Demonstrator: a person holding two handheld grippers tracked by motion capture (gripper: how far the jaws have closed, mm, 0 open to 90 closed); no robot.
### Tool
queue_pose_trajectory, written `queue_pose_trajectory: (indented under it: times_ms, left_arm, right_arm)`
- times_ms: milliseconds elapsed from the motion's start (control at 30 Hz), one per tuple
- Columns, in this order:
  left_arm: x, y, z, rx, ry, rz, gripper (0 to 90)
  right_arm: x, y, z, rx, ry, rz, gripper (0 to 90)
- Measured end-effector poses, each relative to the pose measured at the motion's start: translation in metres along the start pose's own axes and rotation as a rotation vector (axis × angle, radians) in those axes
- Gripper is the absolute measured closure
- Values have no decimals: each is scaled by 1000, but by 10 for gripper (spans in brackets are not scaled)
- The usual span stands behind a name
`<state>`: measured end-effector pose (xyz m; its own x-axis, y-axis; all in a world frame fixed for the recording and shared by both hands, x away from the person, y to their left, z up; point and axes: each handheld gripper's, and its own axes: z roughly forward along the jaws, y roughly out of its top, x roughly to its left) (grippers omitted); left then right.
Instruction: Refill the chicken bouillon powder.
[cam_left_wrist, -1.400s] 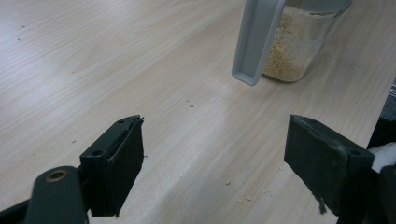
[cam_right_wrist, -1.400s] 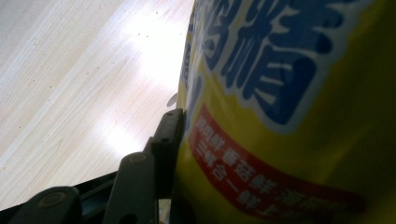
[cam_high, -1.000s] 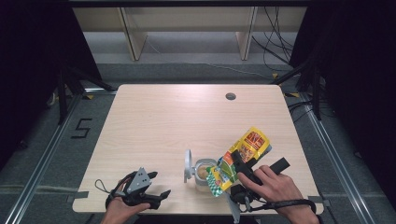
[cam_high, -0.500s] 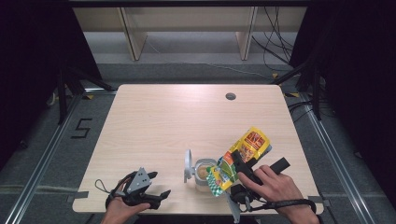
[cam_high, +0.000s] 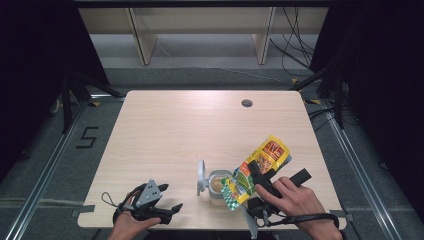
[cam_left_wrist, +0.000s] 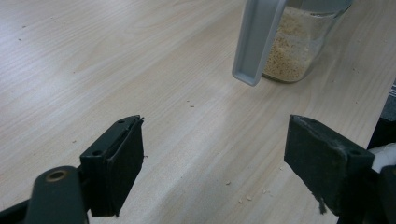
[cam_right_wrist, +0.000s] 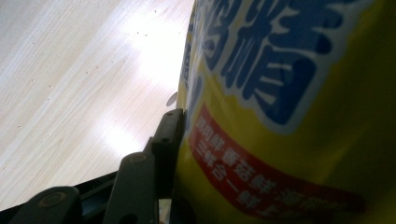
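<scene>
Tilting pouch (cam_high: 260, 167) over grain-filled jar (cam_high: 218, 186)

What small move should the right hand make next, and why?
Probably tilt the yellow bag a little further. The right hand-held gripper grips it with its low end over the open glass jar, which holds some grains, and spilled grains lie on the table.

Pale wood-grain table (cam_high: 165, 145) with a dark round hole (cam_high: 246, 103) at 1 o'clock. Yellow bag (cam_high: 265, 157) with a red-orange panel, blue lettering and green-checked lower end. Clear glass jar (cam_high: 218, 187) of beige grains; light grey lid (cam_high: 201, 177). Black grippers at 5 and 7 o'clock.
</scene>
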<state>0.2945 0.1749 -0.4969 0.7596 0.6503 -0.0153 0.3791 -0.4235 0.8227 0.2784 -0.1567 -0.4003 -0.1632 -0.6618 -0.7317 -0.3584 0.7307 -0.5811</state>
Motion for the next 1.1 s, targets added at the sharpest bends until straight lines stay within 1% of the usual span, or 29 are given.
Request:
queue_pose_trajectory:
  times_ms: [67,100,133,167,233,300,333,367,400,433,533,567,600,633,667,733,767,833,867,900,967,1033,1067,1100]
  left_arm:
    - [0,0,0,3,-7,1,191]
    - [1,0,0,5,-8,2,191]
    - [0,0,0,3,-7,1,191]
    - [0,0,0,0,-6,0,191]
    - [0,0,0,0,0,1,191]
    - [0,0,0,-1,1,1,191]
    - [0,0,0,-2,1,0,191]
    - [0,0,0,0,0,2,191]
    - [0,0,0,0,0,2,191]
    - [0,0,0,-1,1,0,191]
    - [0,0,0,-1,1,0,191]
    - [0,0,0,3,-5,1,191]
    - [1,0,0,5,-8,2,191]
    - [0,0,0,3,-9,1,191]
    - [0,0,1,-6,-3,0,191]
    - [0,0,1,-2,-4,3,191]
    - [-1,0,1,-12,-5,-8,191]
    - [-1,0,2,-15,-8,-12,191]
    - [-1,0,2,-16,-8,-15,191]
    - [-1,0,1,-17,-4,-16,191]
    - [-1,0,1,-16,-4,-12,191]
    - [0,0,2,-15,-8,5,191]
    - [0,0,1,-15,-5,-1,191]
    - [0,0,2,-16,-5,0,191]
  right_arm:
    - [0,0,0,0,5,-1,572]
    - [0,0,0,2,-15,-2,572]
    - [1,0,0,2,-15,0,572]
    - [0,0,0,-3,6,0,573]
    - [0,0,1,-4,6,-1,572]
    - [1,1,0,5,12,20,573]
    - [1,1,0,6,12,21,573]
    - [0,0,0,-4,6,0,573]
    - [0,0,0,-4,6,0,573]
    - [0,0,0,-1,-17,-4,573]
    - [1,0,0,2,-17,2,573]
    - [0,-1,0,2,-18,-7,573]
    - [1,-1,0,1,-11,6,573]
    - [0,-1,1,-9,8,1,573]
    - [0,-1,1,-8,-16,-13,574]
    - [3,-1,0,6,-10,35,574]
    - [2,-1,0,3,10,39,574]
    - [2,-1,0,0,12,46,574]
    - [4,-1,0,2,-9,63,574]
    - [3,-2,1,-3,-14,42,574]
    - [3,-2,1,-2,-13,42,574]
    - [3,-2,1,-2,-12,44,574]
    - [3,-3,1,-4,-12,40,574]
    - [4,-3,0,-2,-8,48,574]
